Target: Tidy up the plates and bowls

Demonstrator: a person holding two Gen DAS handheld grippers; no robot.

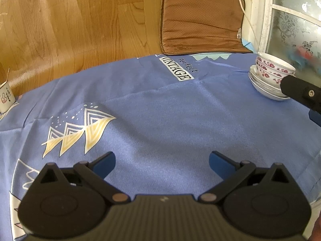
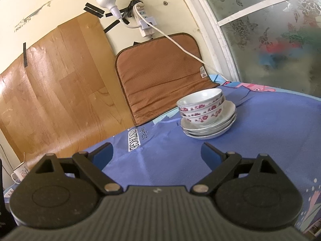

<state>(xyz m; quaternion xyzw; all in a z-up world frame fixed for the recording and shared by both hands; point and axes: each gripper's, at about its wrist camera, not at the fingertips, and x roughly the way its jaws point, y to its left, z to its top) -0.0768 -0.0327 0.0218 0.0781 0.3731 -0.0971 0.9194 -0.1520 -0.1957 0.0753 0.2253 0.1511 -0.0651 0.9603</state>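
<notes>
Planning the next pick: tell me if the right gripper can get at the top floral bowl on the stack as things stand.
Probably yes. The right gripper is open and empty, facing the top floral bowl, which sits uncovered on the stack of plates. Only bare blue tablecloth lies between.

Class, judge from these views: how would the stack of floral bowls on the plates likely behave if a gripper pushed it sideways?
The floral bowls look glazed, so probably slippery and breakable. They sit nested on stacked plates, so a high push might tip or slide the bowls off. The blue tablecloth may bunch up rather than let the stack glide.
</notes>
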